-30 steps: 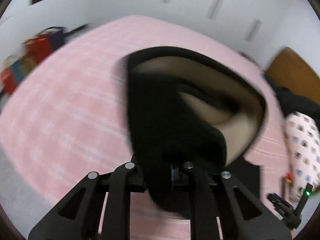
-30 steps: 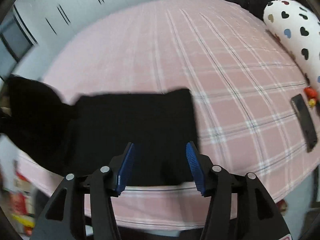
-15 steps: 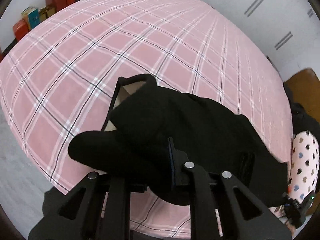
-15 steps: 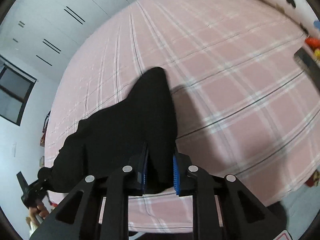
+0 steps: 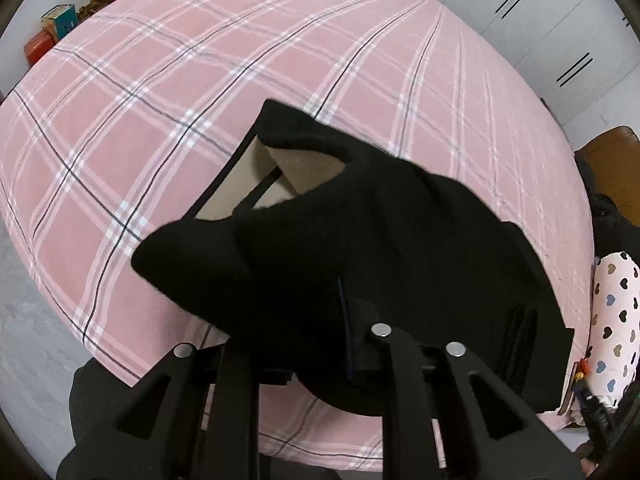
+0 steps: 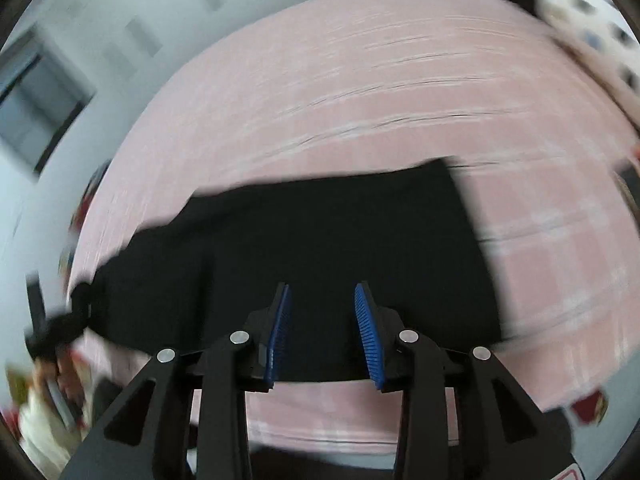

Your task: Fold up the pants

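Right gripper (image 6: 322, 332) has just let go of the pants (image 6: 320, 248) (jaws apart); left gripper (image 5: 320, 340) still clamps them, so folding continues

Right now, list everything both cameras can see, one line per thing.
pants: one, black with tan lining, bunched on the near part of the bed, one end lifted in the left gripper
bed: one, pink plaid sheet, fills both views
pillow: one, white with coloured hearts, right edge of the bed
boxes and bags: several, red and blue, on the floor beyond the far left of the bed
wardrobe: white doors with dark handles, behind the bed
left gripper: black, shut on the pants
right gripper: black with blue pads, open above the flat part of the pants
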Demonstrator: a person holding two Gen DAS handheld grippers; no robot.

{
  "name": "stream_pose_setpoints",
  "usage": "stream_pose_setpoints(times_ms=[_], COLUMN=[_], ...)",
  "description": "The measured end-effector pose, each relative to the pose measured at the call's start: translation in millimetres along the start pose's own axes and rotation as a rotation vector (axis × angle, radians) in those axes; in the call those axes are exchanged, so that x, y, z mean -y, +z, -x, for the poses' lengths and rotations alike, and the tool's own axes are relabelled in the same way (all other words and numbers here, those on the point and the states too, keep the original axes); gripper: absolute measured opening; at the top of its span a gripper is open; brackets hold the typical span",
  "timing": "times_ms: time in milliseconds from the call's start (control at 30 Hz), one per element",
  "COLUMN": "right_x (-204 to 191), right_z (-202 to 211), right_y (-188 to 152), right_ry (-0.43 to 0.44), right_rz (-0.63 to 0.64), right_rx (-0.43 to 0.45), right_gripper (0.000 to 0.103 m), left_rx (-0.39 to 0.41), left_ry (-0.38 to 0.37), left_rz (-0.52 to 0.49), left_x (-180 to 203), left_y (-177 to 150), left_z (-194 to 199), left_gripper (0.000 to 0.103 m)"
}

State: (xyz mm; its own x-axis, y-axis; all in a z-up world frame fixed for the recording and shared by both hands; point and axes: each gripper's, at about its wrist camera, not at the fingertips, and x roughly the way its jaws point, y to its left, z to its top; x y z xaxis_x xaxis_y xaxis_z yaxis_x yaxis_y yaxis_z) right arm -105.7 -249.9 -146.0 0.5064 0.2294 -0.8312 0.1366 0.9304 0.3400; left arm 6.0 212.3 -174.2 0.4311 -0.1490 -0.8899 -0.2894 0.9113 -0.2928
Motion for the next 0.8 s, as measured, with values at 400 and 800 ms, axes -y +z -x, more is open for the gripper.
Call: stream_pose_setpoints(times_ms=[400,800], right_x=[32.7,89.5], right_z=[26.1,46.9], right_y=[-29.0,-40.0], right_ry=[-0.036,0.114], right_rz=[-0.184,-0.391], right_rx=[0.031,0.043], right_gripper=[0.034,0.058], left_rx=[0.200,0.021], left_ry=[-0.252,-0.122], left_rz=[-0.628,-0.882], left_x=[248.6,281.6], left_y=[-64.8,-189.0], left_z=[109.9,52.4], left_gripper=[0.017,0.091])
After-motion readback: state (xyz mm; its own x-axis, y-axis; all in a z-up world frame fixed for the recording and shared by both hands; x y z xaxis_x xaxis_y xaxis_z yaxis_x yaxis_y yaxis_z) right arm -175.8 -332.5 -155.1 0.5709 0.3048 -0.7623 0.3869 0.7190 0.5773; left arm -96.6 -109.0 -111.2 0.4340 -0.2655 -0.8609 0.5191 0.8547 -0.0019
